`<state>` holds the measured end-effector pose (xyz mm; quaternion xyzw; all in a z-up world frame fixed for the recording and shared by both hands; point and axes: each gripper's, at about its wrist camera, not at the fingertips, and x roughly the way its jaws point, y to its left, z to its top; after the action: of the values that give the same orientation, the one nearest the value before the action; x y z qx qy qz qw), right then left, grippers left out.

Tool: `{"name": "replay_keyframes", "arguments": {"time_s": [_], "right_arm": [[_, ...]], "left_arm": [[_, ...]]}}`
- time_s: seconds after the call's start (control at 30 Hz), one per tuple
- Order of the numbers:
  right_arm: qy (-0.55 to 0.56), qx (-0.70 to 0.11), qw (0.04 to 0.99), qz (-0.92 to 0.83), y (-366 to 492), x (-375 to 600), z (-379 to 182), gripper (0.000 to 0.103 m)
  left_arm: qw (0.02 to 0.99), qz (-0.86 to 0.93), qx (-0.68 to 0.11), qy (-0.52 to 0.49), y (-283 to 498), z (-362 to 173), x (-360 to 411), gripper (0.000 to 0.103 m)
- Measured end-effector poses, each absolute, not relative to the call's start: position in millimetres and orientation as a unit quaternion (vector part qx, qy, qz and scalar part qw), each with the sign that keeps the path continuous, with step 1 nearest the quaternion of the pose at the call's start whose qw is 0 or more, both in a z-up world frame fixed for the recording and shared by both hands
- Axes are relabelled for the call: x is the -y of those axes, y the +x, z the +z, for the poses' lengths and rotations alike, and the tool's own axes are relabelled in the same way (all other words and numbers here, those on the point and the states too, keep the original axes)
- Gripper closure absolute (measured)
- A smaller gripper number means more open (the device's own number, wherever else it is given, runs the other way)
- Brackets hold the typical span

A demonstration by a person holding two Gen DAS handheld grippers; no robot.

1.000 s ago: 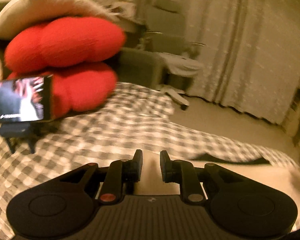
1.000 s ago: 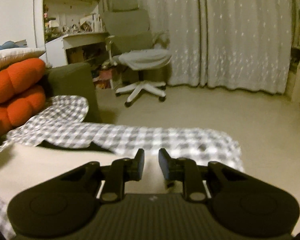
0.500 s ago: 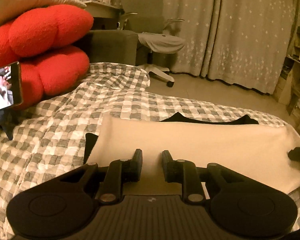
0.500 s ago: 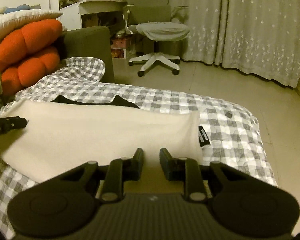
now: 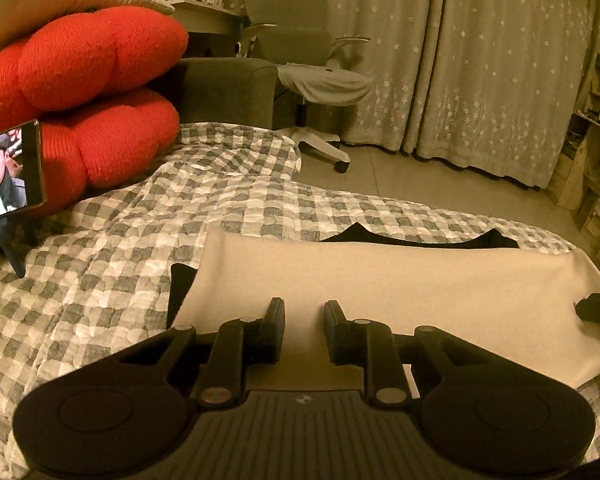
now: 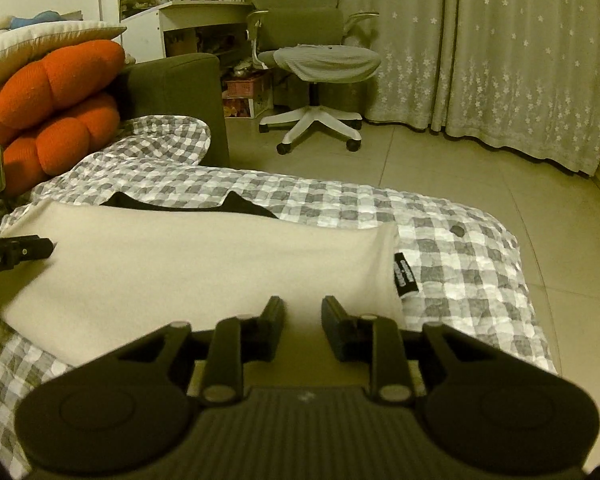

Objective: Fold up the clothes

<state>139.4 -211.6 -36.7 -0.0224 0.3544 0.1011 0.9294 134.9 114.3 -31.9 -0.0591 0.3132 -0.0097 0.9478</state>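
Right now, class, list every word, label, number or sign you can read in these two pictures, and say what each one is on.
Black tag on the cream garment: white lettering, too blurred to read.
Other tongs seen at the left edge: white print, too small and cut off to read.
Phone screen: a video picture, no readable text.
Nothing else carries writing.

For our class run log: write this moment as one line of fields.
stage: fold under way | left gripper: open, over cream garment | right gripper: open, over same garment | surface: checked bedcover

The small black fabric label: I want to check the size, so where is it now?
In the right wrist view, the small black fabric label hangs at the right edge of the cream folded garment, on the grey checked blanket.
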Motion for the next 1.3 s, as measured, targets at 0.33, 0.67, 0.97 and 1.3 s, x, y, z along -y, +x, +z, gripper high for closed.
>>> {"name": "replay_keyframes", "arguments": {"time_s": [0.33,0.67,0.97,1.3], "right_arm": [[-0.014,-0.356,0.93,0.088,140.7,223.8,-35.4,0.079],[-0.013,-0.356,0.928,0.112,134.3,212.2,-30.3,0.077],[-0.024,-0.36,0.926,0.112,135.4,207.0,-32.1,0.074],[-0.025,-0.357,0.927,0.109,135.0,205.3,-31.9,0.073]], "left_arm": [[0.947,-0.01,-0.314,-0.064,134.0,-31.6,-117.0,0.081],[0.949,-0.005,-0.312,-0.053,133.8,-32.2,-113.3,0.081],[0.949,-0.005,-0.312,-0.051,134.3,-32.0,-113.2,0.081],[0.948,-0.004,-0.313,-0.051,134.3,-31.4,-113.2,0.081]]}}
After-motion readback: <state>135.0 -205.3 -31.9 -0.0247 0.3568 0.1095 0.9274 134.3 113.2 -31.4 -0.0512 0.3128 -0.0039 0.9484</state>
